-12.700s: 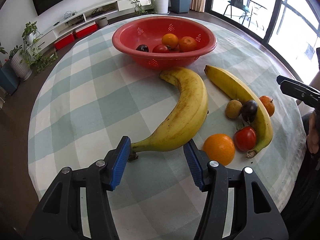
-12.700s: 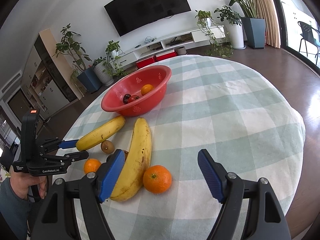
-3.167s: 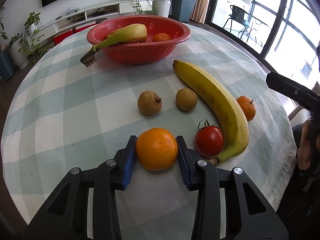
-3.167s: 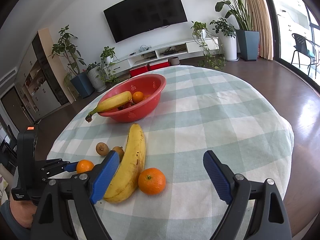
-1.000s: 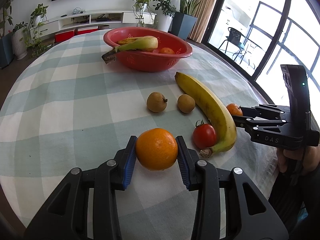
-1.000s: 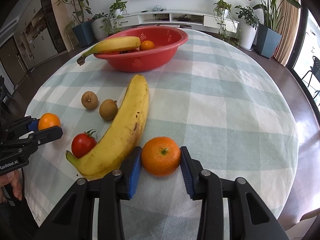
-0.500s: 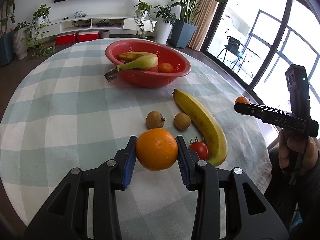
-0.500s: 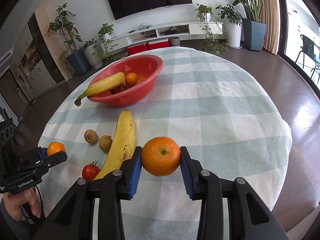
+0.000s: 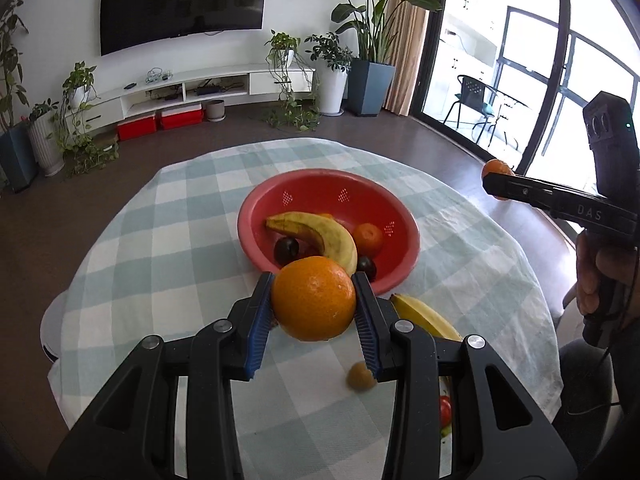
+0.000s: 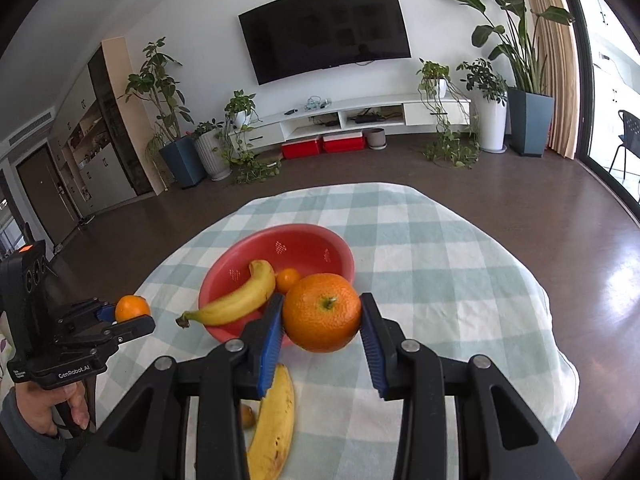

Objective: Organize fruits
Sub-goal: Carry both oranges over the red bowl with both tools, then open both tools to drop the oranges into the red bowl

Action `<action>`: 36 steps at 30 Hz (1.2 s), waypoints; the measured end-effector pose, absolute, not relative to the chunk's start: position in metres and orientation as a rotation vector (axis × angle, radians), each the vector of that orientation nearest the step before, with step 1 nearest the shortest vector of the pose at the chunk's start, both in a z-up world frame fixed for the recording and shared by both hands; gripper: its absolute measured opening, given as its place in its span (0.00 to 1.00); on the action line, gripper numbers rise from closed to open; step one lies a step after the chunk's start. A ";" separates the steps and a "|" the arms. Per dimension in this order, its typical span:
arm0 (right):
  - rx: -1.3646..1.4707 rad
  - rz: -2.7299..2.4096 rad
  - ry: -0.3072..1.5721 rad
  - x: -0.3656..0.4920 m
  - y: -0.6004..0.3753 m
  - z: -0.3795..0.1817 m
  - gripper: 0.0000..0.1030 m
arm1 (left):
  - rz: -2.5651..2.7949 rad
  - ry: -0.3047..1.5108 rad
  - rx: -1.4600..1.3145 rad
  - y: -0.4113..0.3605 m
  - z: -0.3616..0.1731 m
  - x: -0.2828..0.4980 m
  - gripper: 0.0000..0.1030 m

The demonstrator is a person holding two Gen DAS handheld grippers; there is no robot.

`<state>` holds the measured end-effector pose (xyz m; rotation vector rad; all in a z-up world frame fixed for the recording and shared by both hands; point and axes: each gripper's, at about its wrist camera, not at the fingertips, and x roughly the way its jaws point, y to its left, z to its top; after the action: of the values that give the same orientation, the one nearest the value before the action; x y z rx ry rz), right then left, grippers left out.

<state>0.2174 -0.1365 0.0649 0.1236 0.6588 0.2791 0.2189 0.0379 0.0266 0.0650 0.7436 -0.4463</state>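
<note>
Both grippers have come up off the cloth since a second ago, each carrying its fruit clear of the table, and the red bowl that sat far back then now lies just beyond their tips. Largest in view is the round table under its green-and-white checked tablecloth [image 9: 168,240], well in front of a wall-mounted television [image 10: 326,24] and a low white media shelf [image 10: 360,116] flanked by potted plants. On the cloth stands the red bowl [image 9: 256,248], holding a banana [image 9: 320,236] whose stem pokes over the rim in the right wrist view, a small orange [image 9: 369,237] and two dark plums [image 9: 286,250]. A second banana [image 10: 276,428] lies on the cloth on the near side of the bowl, with a small brown fruit [image 9: 360,376] close to it and a red tomato [image 9: 445,410] near the table's edge, half hidden behind the gripper frame. The left gripper [image 9: 314,312] pinches a large orange [image 9: 314,298] between its blue pads, held in the air in front of the bowl's near rim. The right gripper [image 10: 322,320] likewise clamps a stem-up orange [image 10: 322,312] between its pads, above the cloth just short of the bowl. A bare hand [image 9: 600,272] grips the right tool's handle at the edge of the left wrist view.
</note>
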 end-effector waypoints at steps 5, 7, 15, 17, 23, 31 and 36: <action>0.144 0.313 0.694 0.263 -0.115 0.054 0.38 | -0.451 0.768 0.128 0.021 0.034 0.272 0.35; 0.133 0.317 0.715 0.276 -0.106 0.045 0.38 | -0.450 0.791 0.163 0.012 0.025 0.290 0.35; 0.084 0.324 0.775 0.309 -0.086 0.008 0.38 | -0.451 0.864 0.172 0.001 -0.020 0.323 0.35; 0.072 0.318 0.782 0.315 -0.084 0.001 0.38 | -0.452 0.874 0.175 -0.002 -0.028 0.327 0.35; 0.026 0.301 0.810 0.321 -0.083 -0.020 0.39 | -0.441 0.885 0.172 -0.005 -0.039 0.338 0.35; -0.033 0.318 0.791 0.317 -0.075 -0.024 0.39 | -0.438 0.881 0.161 -0.007 -0.043 0.341 0.35; -0.043 0.325 0.785 0.315 -0.073 -0.023 0.43 | -0.419 0.883 0.162 -0.007 -0.042 0.339 0.44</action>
<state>0.3146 -0.0731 -0.0233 -0.0431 0.7852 0.3248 0.3390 -0.0067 -0.0422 0.1621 0.8832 -0.4195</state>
